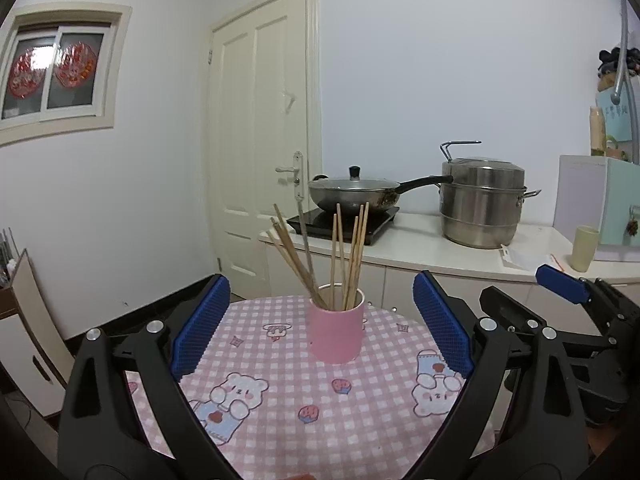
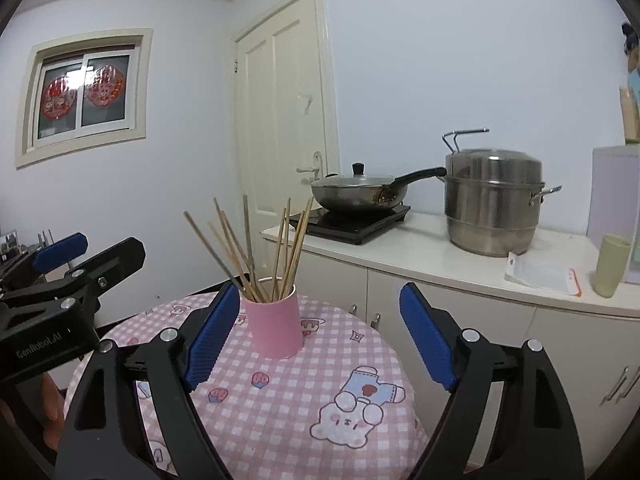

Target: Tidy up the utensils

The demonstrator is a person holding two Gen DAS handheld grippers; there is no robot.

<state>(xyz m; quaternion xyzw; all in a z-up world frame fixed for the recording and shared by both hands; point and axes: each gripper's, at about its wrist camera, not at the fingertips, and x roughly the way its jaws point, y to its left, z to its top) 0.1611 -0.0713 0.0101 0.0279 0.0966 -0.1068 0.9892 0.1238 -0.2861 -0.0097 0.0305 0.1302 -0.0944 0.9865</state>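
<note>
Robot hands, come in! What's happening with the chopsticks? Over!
Left gripper and right gripper: jaws open, empty. Chopsticks standing in pink cup on table. Nothing in the way.

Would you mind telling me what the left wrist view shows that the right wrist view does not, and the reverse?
Only the left wrist view shows the right gripper at its right edge, plus a pale chair at far left. Only the right wrist view shows the left gripper at its left edge, and cabinet handles at lower right. Both show the pink cup holding chopsticks on the checked tablecloth, the lidded wok, the steel steamer pot, the door and window. Each view's own jaws stand open, holding nothing.
</note>
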